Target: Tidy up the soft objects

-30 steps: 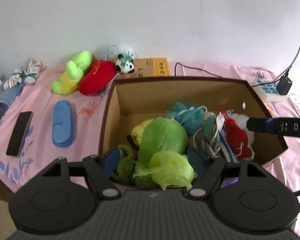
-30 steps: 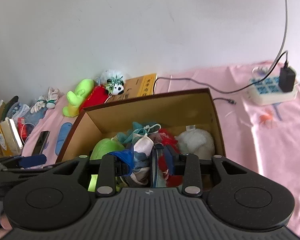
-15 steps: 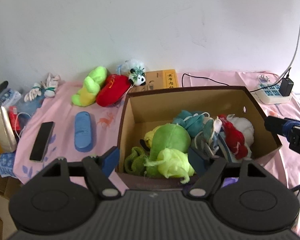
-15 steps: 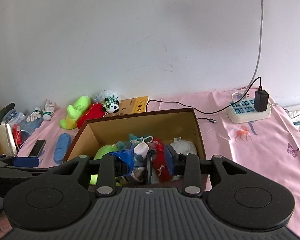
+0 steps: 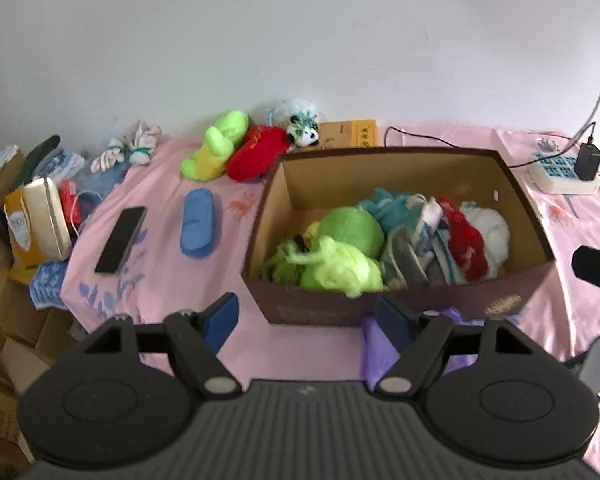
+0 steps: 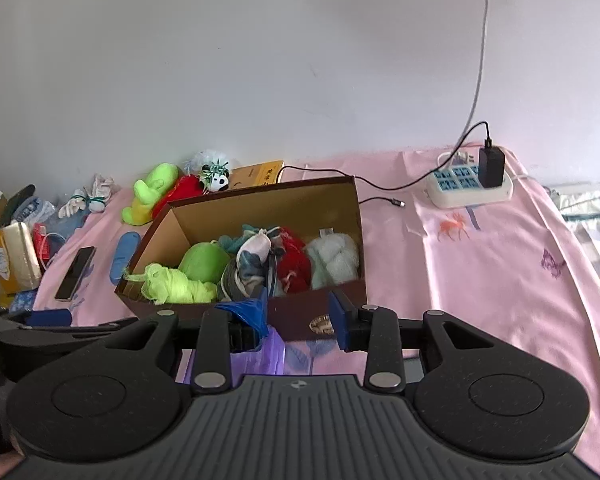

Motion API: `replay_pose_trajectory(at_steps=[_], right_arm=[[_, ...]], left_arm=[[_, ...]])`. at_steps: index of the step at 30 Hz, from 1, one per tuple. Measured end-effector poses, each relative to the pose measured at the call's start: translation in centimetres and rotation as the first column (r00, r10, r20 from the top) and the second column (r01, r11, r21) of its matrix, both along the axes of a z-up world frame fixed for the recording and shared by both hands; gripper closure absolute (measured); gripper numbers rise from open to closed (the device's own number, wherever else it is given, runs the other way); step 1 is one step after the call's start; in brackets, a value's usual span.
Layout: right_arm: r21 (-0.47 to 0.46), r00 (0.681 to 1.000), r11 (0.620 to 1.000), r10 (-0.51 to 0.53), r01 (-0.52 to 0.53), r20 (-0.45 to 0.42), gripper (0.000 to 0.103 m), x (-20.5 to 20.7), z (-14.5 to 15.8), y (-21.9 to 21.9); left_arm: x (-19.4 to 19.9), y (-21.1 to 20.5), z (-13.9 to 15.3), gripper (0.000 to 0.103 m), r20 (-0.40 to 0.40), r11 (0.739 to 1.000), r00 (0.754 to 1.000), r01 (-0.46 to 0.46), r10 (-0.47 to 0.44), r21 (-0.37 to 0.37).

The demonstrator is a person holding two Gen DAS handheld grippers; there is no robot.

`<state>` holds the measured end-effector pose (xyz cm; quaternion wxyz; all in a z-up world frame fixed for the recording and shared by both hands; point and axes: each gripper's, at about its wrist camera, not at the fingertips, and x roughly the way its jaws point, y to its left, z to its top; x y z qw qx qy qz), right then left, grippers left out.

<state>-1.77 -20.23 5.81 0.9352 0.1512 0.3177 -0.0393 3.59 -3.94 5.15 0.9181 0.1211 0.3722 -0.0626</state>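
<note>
Only the left view shows the left tool point(image 5: 306, 314) wide open, empty before the box point(image 5: 380, 312).

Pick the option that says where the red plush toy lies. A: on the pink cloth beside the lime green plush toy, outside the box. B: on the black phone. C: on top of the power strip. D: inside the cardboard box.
A: the red plush toy lies on the pink cloth against the lime green plush toy, behind the cardboard box.

Cardboard box point(image 5: 512, 200) brims with soft toys point(image 5: 350, 234).
</note>
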Motion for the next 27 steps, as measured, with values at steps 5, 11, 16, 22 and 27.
replay_pose_trajectory(at_steps=[5, 11, 16, 22, 27], right_arm=[[-0.021, 1.000, 1.000, -0.011, 0.011, -0.005, 0.086, -1.5, 0.0, -0.6], [0.000, 0.999, 1.000, -0.009, 0.009, -0.049, 0.086, -2.9, -0.7, -1.6], [-0.029, 0.994, 0.999, 0.019, -0.022, -0.106, 0.086, -3.6, -1.3, -2.5], [-0.021, 0.986, 0.999, 0.024, -0.028, -0.164, 0.086, -4.4, -2.3, -4.3], [-0.031, 0.978, 0.999, 0.002, -0.009, -0.209, 0.086, -4.6, -2.8, -5.3]], left_arm=[[-2.1, -0.9, -0.5, 0.024, -0.016, 1.000, 1.000, -0.010, 0.010, 0.014], [-4.2, -1.9, -1.0, 0.024, -0.049, 0.999, 0.999, -0.014, 0.015, 0.030], [-5.6, -3.2, -1.3, 0.024, -0.074, 0.999, 0.997, 0.000, 0.002, 0.033], [-6.3, -4.6, -2.2, 0.024, -0.105, 0.999, 0.994, 0.002, 0.003, 0.046], [-7.2, -6.1, -2.8, 0.024, -0.127, 0.998, 0.991, 0.036, -0.029, 0.054]])
